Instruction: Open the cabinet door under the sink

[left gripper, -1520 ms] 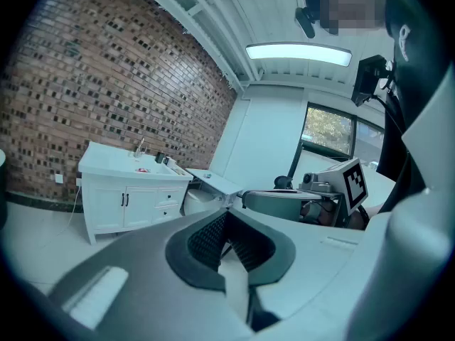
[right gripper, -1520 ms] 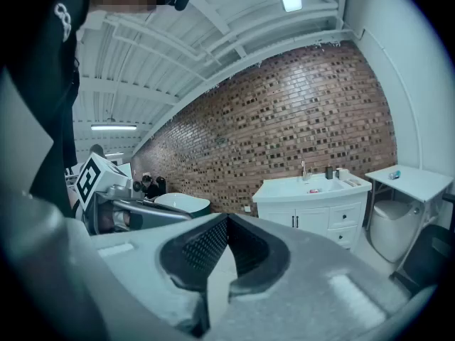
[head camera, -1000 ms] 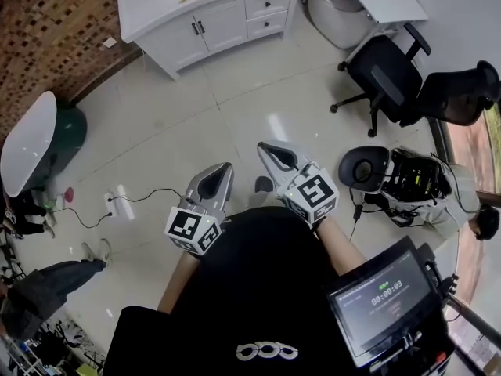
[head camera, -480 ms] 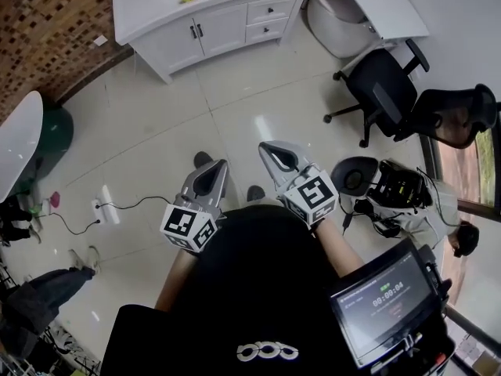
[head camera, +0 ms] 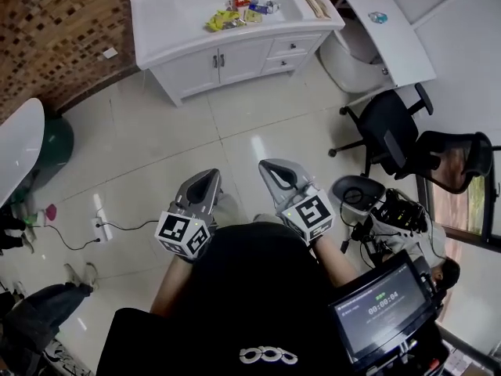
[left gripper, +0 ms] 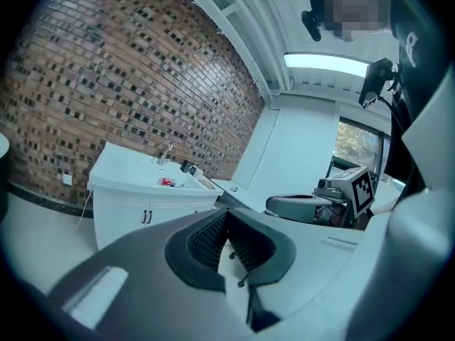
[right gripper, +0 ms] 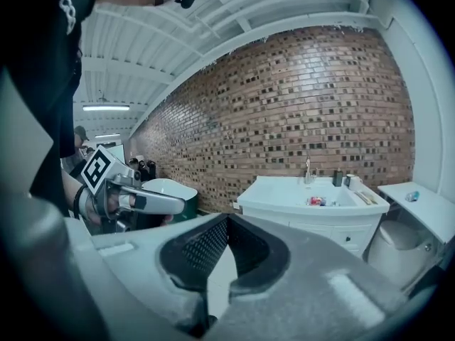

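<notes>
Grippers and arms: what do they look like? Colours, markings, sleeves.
The left gripper and right gripper match: grey moulded shells tapering to a claw, each carrying a white marker cube with black square patterns. Claw pads are dark and textured. Person wears a black top; forearms bare.

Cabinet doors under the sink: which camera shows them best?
The head view: both cabinet doors and their handles show unobstructed from above. The left gripper view shows them small and low; the right gripper view mostly hides them behind its own jaws.
</notes>
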Demonstrator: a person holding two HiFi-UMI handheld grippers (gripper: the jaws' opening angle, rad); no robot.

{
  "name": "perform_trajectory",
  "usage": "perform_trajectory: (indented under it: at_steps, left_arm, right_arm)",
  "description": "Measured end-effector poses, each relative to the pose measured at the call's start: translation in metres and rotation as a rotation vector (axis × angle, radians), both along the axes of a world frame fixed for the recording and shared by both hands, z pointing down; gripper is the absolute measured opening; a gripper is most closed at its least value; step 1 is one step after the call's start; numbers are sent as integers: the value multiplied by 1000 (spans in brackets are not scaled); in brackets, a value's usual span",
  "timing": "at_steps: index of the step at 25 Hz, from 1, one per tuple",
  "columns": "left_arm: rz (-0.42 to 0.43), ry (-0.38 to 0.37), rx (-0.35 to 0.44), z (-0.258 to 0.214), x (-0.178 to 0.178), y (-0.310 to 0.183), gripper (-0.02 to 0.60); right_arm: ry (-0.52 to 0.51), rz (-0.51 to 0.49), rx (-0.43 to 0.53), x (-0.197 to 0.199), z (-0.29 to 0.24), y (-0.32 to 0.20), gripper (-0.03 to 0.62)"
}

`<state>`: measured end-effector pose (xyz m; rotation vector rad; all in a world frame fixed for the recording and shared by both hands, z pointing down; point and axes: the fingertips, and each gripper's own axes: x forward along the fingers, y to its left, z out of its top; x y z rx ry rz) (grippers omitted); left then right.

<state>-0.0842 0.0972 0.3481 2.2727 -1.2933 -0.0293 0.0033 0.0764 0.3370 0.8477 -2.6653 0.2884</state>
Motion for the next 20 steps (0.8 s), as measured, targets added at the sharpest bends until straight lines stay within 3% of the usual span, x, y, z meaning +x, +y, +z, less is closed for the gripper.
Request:
perform_trajectory:
  at_steps: [7, 15, 20]
  left_arm:
    - [-6, -1, -33, 17, -45, -46, 17]
    - [-51, -68, -84, 54, -42, -106, 17]
    - [-115, -67, -100, 67, -37, -151, 17]
  right_arm:
    - [37, -2, -35, -38, 16, -48, -8]
    - [-1, 17, -52, -28, 60, -136, -8]
    - [23, -43, -58, -35, 108, -189, -8]
